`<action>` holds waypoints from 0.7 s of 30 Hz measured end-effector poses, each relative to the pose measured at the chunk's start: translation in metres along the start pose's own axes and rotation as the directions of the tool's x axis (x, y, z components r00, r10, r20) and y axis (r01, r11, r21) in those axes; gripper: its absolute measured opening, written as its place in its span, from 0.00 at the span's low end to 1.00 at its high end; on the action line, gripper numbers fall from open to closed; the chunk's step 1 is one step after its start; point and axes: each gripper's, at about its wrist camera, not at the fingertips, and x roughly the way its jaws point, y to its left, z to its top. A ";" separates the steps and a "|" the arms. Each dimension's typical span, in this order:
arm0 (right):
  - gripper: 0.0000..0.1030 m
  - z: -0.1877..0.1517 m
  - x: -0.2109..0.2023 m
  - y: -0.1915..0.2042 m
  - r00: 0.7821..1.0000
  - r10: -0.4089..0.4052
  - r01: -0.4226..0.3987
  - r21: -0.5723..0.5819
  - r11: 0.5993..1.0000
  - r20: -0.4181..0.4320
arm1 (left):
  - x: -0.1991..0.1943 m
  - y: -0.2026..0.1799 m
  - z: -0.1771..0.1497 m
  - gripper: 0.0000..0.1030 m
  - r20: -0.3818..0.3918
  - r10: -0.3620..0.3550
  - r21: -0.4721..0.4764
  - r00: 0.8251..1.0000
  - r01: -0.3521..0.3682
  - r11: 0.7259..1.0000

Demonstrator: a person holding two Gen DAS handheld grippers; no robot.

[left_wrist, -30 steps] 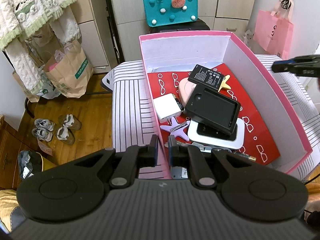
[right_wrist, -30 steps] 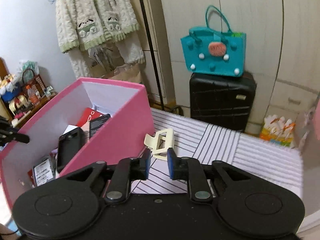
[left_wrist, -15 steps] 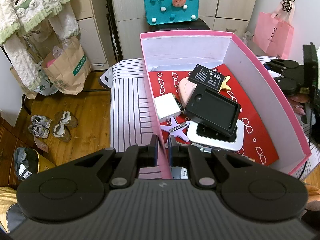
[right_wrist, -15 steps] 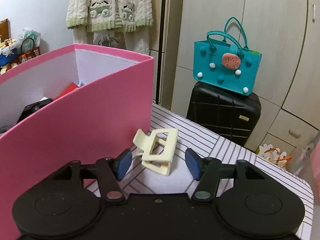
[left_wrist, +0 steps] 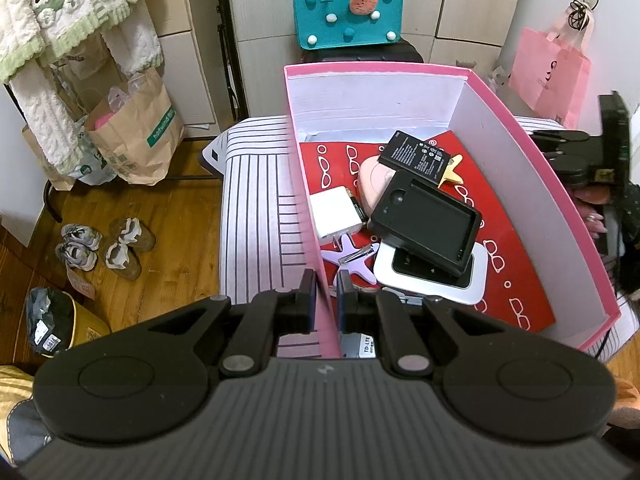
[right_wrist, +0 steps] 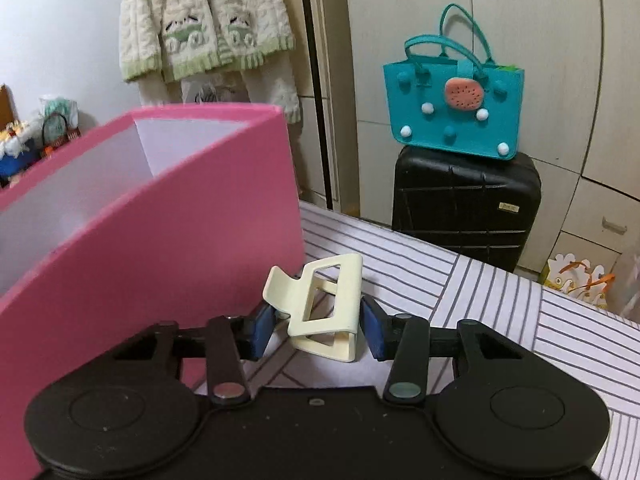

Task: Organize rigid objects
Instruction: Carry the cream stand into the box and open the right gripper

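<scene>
Pink box (left_wrist: 536, 168) already has lots inside — left claw (left_wrist: 325, 294) pinches its wall, right claw (right_wrist: 318, 330) is closing round the last clip (right_wrist: 324, 308), not squeezing yet.

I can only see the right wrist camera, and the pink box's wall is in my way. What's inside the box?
Observer: A black case lies on top of a white device with a dark screen, on the box's red lining.
Operator: Is there anything star-shaped in there?
Observer: Yes, a lilac star-shaped clip lies just in front of a white charger plug.
Operator: Is anybody holding the box still?
Observer: The left gripper is shut on the near wall of the pink box.
</scene>
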 end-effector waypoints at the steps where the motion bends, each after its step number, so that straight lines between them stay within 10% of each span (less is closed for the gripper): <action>1: 0.50 0.001 -0.007 0.002 1.000 -0.012 0.012 -0.007 1.000 0.017 | 0.000 0.000 -0.001 0.09 0.002 0.000 -0.002 1.000 0.000 1.000; 7: 0.50 0.010 -0.049 0.009 0.995 -0.004 0.004 0.002 1.000 0.104 | -0.001 0.002 -0.001 0.09 0.001 -0.007 -0.010 1.000 0.007 1.000; 12: 0.50 0.021 -0.093 0.017 0.970 0.150 -0.171 0.101 0.980 0.193 | 0.000 0.000 0.002 0.09 -0.006 -0.006 -0.001 1.000 0.006 1.000; 21: 0.50 0.045 -0.115 0.080 0.919 0.363 -0.361 -0.046 0.932 0.154 | -0.001 0.002 0.000 0.09 0.001 -0.015 -0.010 1.000 0.015 1.000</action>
